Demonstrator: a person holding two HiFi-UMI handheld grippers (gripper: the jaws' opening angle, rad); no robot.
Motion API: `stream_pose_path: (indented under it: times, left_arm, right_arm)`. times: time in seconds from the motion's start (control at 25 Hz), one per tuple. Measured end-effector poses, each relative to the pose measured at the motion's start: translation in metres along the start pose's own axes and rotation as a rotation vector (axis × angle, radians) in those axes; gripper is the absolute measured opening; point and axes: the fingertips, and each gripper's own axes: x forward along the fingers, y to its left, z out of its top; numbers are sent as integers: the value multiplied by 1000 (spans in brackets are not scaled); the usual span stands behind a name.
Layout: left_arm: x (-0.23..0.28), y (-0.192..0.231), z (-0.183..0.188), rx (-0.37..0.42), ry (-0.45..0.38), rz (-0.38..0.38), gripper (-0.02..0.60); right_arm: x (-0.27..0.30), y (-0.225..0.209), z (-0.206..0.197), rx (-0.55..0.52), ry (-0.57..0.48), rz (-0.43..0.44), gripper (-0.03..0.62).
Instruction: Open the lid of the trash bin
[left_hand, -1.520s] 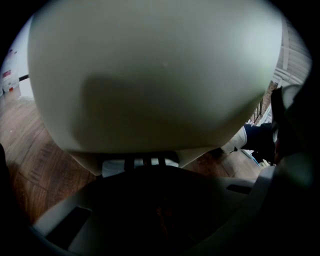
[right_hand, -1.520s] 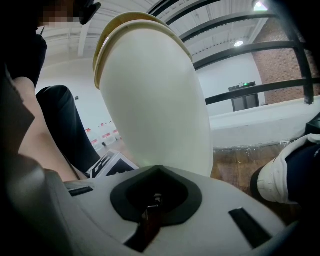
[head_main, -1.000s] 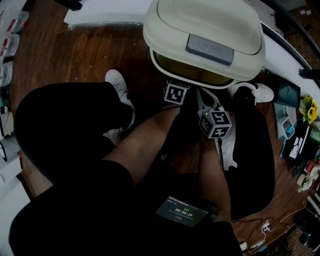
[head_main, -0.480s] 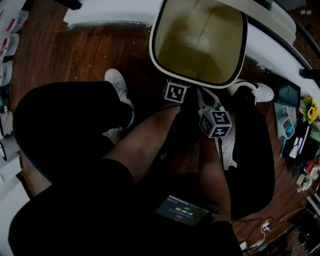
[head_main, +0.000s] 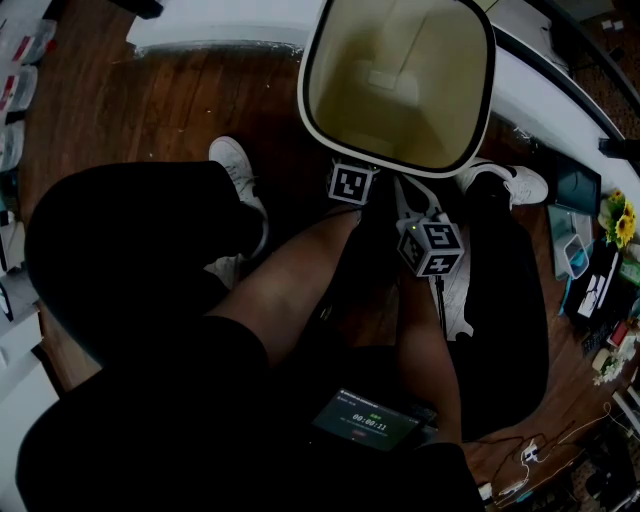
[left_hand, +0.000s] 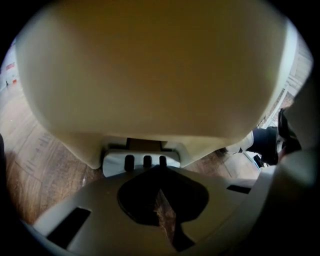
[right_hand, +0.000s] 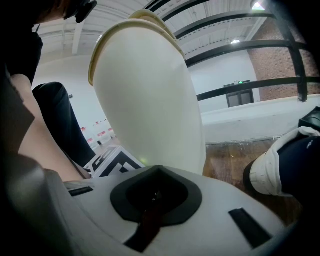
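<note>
Cream trash bin (head_main: 440, 110) open (base hidden).

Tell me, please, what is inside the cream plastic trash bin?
The cream plastic trash bin shows bare yellowish walls and a pale rectangular patch at the bottom; no rubbish visible. The near inner wall is hidden.

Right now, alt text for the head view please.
Looking steeply down into an open cream trash bin with nothing visible inside. Just below its near rim are the left gripper and right gripper, marker cubes facing up. The person's forearms hold them, with white shoes on a wooden floor.
</note>
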Motion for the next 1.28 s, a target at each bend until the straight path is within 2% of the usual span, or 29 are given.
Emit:
stream_pose_path:
  times: [0.88, 1.28]
  left_arm:
    - [0, -1, -2, 61, 3, -12, 28]
    - [0, -1, -2, 76, 3, -16, 28]
  right_arm:
    - [1, 5, -2, 20, 2, 14, 28]
    - [3, 4, -1, -10, 3, 2, 28]
